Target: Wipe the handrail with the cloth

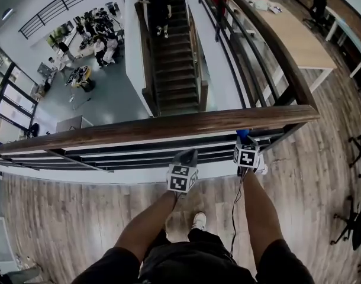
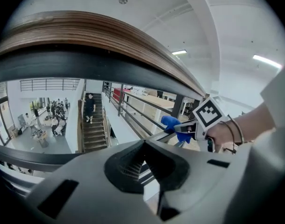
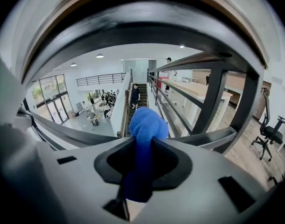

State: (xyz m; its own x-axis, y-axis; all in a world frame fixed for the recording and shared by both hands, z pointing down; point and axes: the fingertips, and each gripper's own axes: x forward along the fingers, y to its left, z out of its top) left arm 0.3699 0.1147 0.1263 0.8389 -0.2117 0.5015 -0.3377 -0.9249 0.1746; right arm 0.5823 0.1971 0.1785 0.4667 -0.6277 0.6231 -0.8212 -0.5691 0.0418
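- Two hand-held grippers are at the railing. The left hand-held gripper (image 1: 188,154) sits just under the near edge of the handrail (image 1: 139,130). Its jaws are together with nothing between them.
- The right hand-held gripper (image 1: 245,138) is clamped on the cloth (image 1: 243,134). A blue wad stands out past the jaw tips and a tail hangs back through them.
- The cloth is low against the near side of the handrail, near its right-hand corner. It looks to be just below the wood; contact is not confirmed.
- Risk, left: the idle gripper is close to the rail and could knock it during a stroke.
- Risk, right: the cloth is held by a narrow fold only. Drag along the wood could pull it free, and it could then drop through the bars towards the stairs (image 1: 174,58) and the people on the floor below (image 1: 97,40).
- Risk, right: starting this low, a stroke may catch the dark underside rather than the top face.
- Head view only: shows the rail's top face, its full run and the corner. Neither jaw state can be read here.
- Left gripper view only: shows the right gripper side-on, with the wad pointing forward.
- Right gripper view only: shows the clamp on the cloth itself, with the rail's underside arching above.
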